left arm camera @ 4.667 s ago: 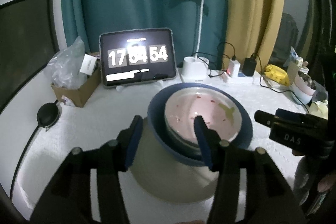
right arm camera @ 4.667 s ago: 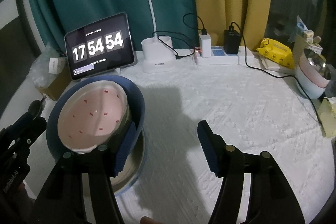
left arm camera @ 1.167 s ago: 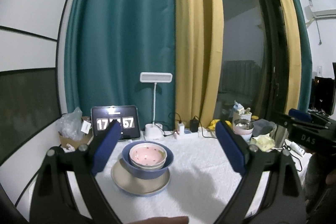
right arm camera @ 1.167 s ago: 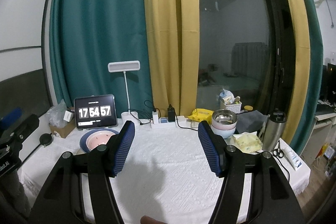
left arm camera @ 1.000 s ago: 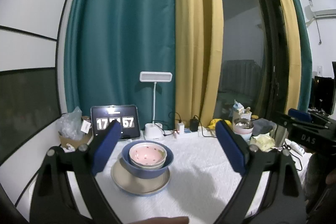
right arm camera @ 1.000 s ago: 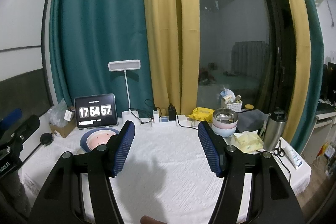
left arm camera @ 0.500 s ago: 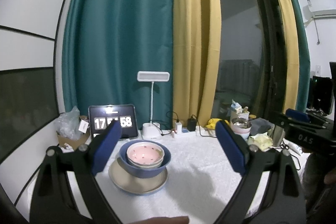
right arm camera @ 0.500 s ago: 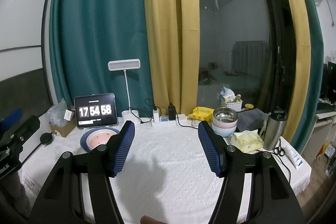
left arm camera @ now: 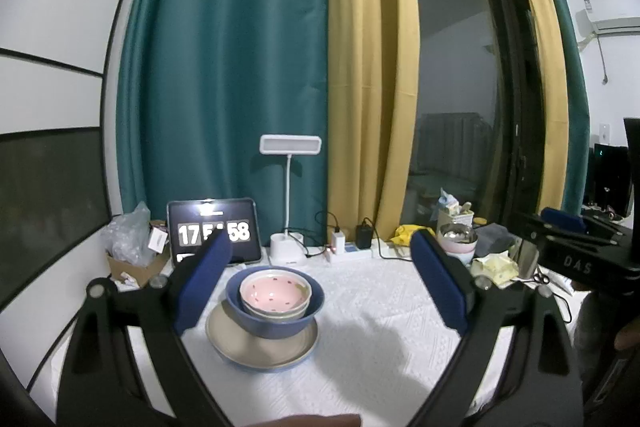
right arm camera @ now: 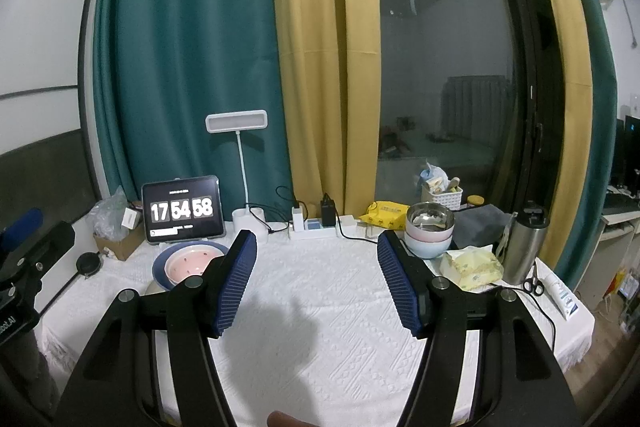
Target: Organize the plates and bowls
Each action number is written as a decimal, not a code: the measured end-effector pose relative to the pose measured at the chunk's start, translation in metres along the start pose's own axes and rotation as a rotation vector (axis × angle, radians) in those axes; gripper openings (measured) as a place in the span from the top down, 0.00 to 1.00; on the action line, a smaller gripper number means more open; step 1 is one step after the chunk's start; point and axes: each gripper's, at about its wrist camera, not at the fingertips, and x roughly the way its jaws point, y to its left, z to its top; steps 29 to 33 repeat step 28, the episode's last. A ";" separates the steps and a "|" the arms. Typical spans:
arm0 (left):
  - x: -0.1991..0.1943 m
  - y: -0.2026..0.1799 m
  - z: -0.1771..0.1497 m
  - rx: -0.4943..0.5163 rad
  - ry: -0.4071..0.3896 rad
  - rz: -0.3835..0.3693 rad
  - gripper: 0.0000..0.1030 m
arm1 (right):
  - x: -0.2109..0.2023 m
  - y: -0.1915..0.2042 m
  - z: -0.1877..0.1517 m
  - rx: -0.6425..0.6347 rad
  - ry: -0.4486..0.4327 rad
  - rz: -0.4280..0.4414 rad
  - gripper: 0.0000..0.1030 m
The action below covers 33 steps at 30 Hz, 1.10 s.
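Judging by the layout, stacking looks finished: the pink bowl (left arm camera: 273, 289) nests in the blue bowl (left arm camera: 276, 319) on the beige plate (left arm camera: 262, 349), left on the tabletop (left arm camera: 380, 339). Left gripper (left arm camera: 320, 281) and right gripper (right arm camera: 316, 279) hang released, well back, holding nothing.

**Dishes all stacked up on the left of the table**

So there's a pink bowl (left arm camera: 273, 290) with little red specks sitting upright inside a bigger blue bowl (left arm camera: 276, 321), and that one sits on a beige plate (left arm camera: 260, 351) with a bluish rim. The stack is just in front of the clock screen.
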 end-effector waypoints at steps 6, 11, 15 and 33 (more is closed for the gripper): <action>0.000 0.000 0.000 0.000 -0.001 0.001 0.11 | 0.000 0.000 0.000 0.000 0.001 0.001 0.36; 0.000 0.000 0.000 -0.001 -0.001 0.001 0.11 | 0.000 0.000 0.000 0.001 0.001 0.001 0.36; 0.000 0.000 0.000 0.000 -0.001 0.000 0.11 | 0.001 0.000 0.001 0.002 0.001 0.000 0.36; 0.002 0.000 -0.001 -0.005 0.004 0.002 0.11 | 0.001 0.000 0.000 0.002 0.003 0.001 0.36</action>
